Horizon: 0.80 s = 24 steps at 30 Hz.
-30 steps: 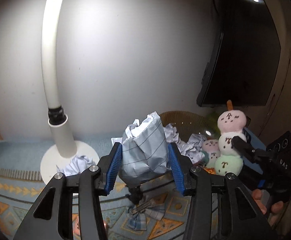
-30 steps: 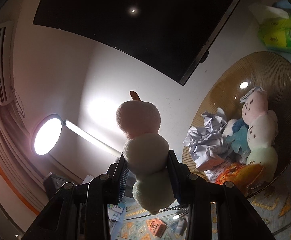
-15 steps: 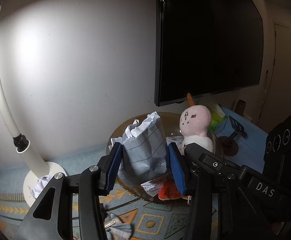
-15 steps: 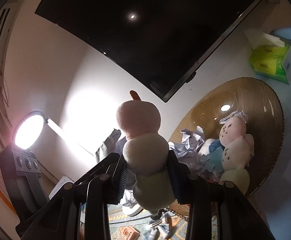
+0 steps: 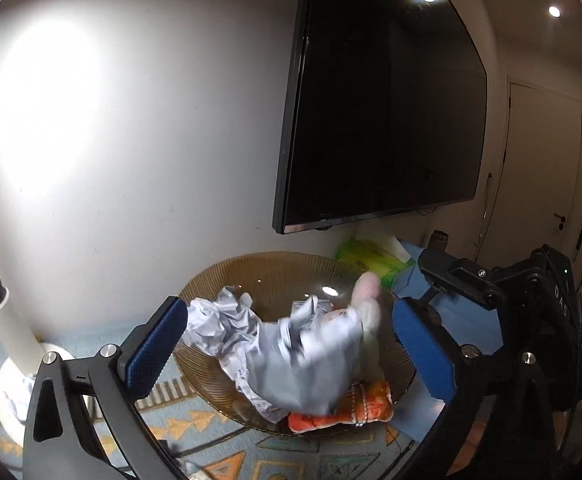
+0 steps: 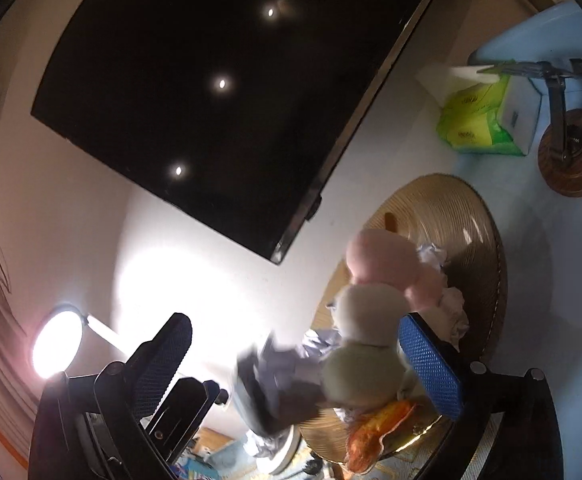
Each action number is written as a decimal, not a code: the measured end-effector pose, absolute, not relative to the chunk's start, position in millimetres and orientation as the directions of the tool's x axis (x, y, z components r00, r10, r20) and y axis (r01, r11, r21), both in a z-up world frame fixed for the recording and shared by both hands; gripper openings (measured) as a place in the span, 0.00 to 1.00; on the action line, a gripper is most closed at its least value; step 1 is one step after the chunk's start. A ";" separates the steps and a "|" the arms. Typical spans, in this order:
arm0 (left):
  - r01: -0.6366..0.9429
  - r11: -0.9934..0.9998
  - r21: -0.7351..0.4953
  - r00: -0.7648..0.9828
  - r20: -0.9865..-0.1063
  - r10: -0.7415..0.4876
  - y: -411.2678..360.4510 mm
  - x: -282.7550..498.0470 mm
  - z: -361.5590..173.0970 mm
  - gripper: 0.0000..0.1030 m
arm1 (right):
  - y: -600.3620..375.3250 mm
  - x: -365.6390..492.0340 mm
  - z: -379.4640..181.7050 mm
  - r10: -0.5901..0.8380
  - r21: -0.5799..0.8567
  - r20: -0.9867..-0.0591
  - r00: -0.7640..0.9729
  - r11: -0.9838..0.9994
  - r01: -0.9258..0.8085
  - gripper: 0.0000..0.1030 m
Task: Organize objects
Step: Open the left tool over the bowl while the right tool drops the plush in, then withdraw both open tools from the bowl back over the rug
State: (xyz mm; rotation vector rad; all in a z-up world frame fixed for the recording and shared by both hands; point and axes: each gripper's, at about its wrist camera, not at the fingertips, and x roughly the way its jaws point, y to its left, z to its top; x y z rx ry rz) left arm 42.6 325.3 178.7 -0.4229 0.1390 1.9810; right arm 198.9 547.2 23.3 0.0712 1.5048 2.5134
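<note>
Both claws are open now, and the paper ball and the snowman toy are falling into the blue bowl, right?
Almost. The bowl is amber glass, not blue, as the left wrist view shows. The rest holds: the left claw and right claw are open, and the crumpled paper and the plush toy, both blurred, are over that bowl.

I see a table under a patterned cloth (image 5: 227, 432) with a plain blue mat (image 6: 523, 264) at one end. On it sit an amber glass bowl (image 5: 275, 276), a white lamp base (image 5: 9, 384), a green tissue pack (image 6: 475, 120) and a round wooden stand (image 6: 575, 152).
</note>
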 end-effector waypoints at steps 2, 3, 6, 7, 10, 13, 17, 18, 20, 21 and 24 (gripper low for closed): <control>-0.881 -0.471 -0.035 -0.435 -0.330 0.838 316.6 46.3 186.3 0.99 | 550.7 204.8 26.3 0.194 0.883 -0.053 -0.980 -0.449 -0.136 1.00; -0.869 -0.494 -0.009 -0.466 -0.319 0.825 309.8 46.9 191.7 0.99 | 551.3 208.3 27.9 0.198 0.886 -0.044 -0.979 -0.445 -0.129 1.00; -0.799 -0.600 0.047 -0.588 -0.269 0.763 275.5 41.2 218.4 0.99 | 549.0 218.1 38.0 0.194 0.889 -0.008 -0.981 -0.448 -0.096 1.00; -0.766 -0.640 0.059 -0.632 -0.252 0.733 255.6 31.2 228.2 0.99 | 543.7 215.7 46.2 0.178 0.884 0.008 -0.984 -0.461 -0.076 1.00; -0.674 -0.735 0.080 -0.726 -0.260 0.637 213.3 11.6 251.6 0.99 | 522.1 214.7 69.6 0.104 0.844 0.046 -0.994 -0.536 -0.017 1.00; -0.606 -0.795 0.033 -0.759 -0.322 0.566 167.7 -3.4 252.9 0.99 | 488.3 201.6 91.3 0.005 0.768 0.026 -1.000 -0.641 0.017 1.00; -0.577 -0.817 0.005 -0.741 -0.423 0.521 130.2 -9.5 221.1 1.00 | 447.0 174.8 102.8 -0.142 0.680 -0.075 -0.987 -0.732 0.053 1.00; -0.558 -0.830 0.019 -0.748 -0.445 0.492 124.7 -11.0 209.3 1.00 | 439.1 167.5 102.1 -0.170 0.666 -0.109 -0.980 -0.744 0.055 1.00; -0.515 -0.856 0.044 -0.755 -0.497 0.429 116.5 -12.9 184.2 1.00 | 423.6 149.0 93.4 -0.217 0.643 -0.194 -0.957 -0.765 0.043 1.00; -0.510 -0.859 0.042 -0.741 -0.528 0.415 118.5 -16.1 170.8 0.99 | 417.1 141.1 89.1 -0.233 0.633 -0.243 -0.942 -0.774 0.029 1.00; -0.531 -0.847 -0.008 -0.668 -0.612 0.424 117.0 -21.8 134.0 0.99 | 399.4 117.6 68.6 -0.224 0.555 -0.416 -0.882 -0.830 -0.051 1.00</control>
